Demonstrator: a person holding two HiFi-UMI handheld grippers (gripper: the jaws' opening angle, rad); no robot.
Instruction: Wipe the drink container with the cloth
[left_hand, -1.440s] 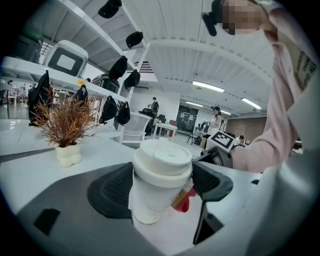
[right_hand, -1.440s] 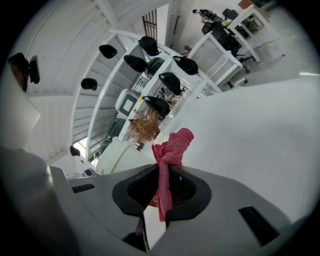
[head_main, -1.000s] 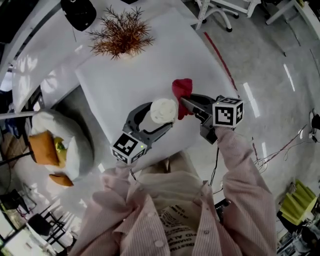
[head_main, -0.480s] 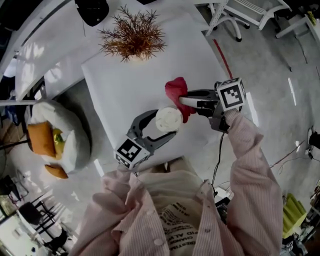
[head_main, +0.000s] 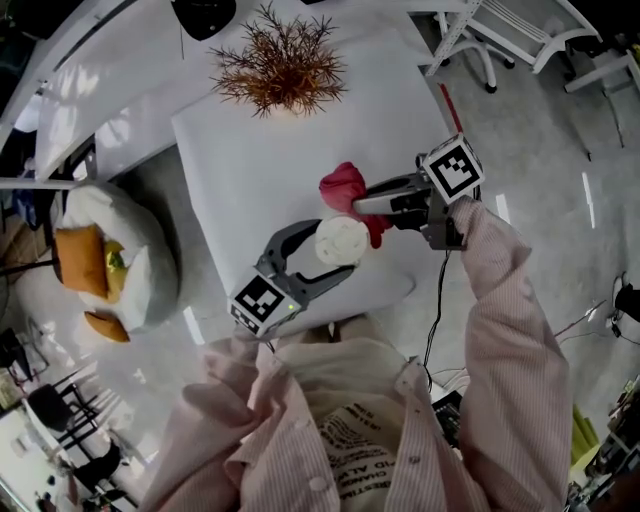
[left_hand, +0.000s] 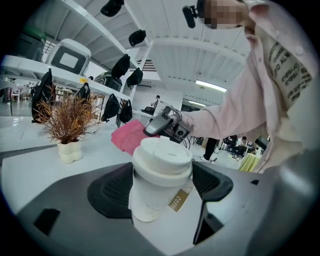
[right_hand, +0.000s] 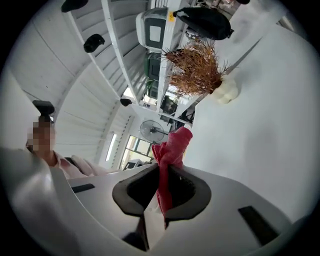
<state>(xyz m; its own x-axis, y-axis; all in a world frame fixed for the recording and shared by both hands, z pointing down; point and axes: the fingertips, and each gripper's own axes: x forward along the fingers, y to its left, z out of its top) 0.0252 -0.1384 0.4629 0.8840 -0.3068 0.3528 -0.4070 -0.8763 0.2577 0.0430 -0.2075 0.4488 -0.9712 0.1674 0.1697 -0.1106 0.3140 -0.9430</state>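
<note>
On the white bench (head_main: 250, 170), the left gripper (head_main: 328, 250) clamps the lidded coffee cup (head_main: 341, 240) in its fingers while the right gripper (head_main: 362, 205) pinches the red cloth (head_main: 342, 185) beside the lid, which a hard swipe might pop off.

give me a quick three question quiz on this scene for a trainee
1. True or false: the right gripper is shut on the red cloth.
2. What stands between the jaws of the left gripper? A) the red cloth B) the white lidded cup C) nothing
3. Fill in: the dried plant stands in a ___ pot.
Key: 1 true; 2 B; 3 white.
</note>
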